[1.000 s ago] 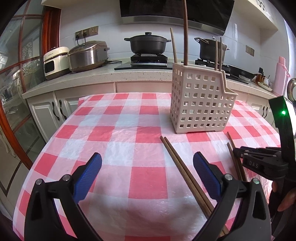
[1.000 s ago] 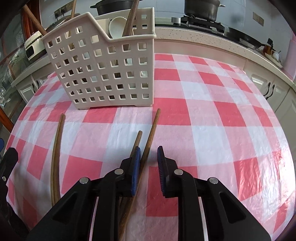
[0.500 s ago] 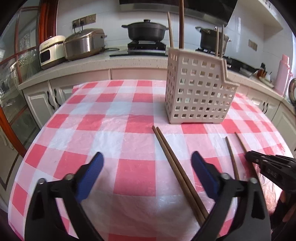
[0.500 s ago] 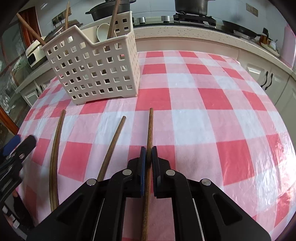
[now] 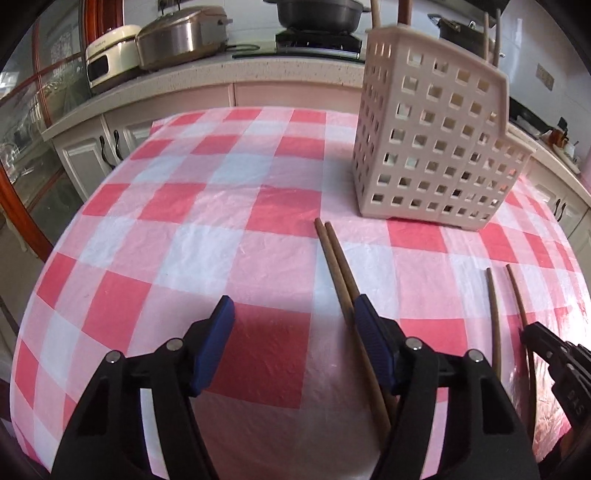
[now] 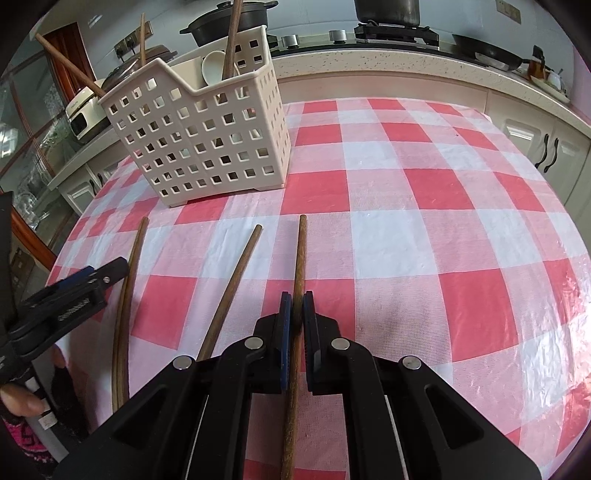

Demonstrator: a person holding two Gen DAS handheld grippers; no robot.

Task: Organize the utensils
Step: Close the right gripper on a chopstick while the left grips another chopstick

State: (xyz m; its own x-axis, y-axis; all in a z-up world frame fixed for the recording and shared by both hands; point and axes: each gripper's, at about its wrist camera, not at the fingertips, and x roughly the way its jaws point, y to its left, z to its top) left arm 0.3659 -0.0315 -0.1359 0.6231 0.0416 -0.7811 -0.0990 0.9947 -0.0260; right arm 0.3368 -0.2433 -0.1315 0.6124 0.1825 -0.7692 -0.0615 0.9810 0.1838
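Observation:
A cream perforated utensil basket [image 5: 436, 147] [image 6: 207, 147] stands on the red-and-white checked tablecloth [image 5: 207, 229], holding upright chopsticks and a white spoon [image 6: 214, 66]. In the left wrist view, a pair of brown chopsticks [image 5: 334, 258] lies between my left gripper's [image 5: 295, 314] closing jaws, close to the right pad [image 5: 369, 332]. The pads do not press on it. My right gripper [image 6: 297, 301] is shut on a single chopstick [image 6: 301, 251] lying on the cloth. Another loose chopstick [image 6: 236, 273] lies just to its left.
A kitchen counter behind the table carries two rice cookers [image 5: 181, 33] and pots on a stove [image 6: 388, 11]. White cabinets [image 6: 546, 147] lie beyond the table's right edge. A hand [image 6: 22, 402] shows at the lower left of the right wrist view.
My left gripper has come forward and down over the chopstick pair and its jaws have narrowed. My right gripper has shut on the single chopstick.

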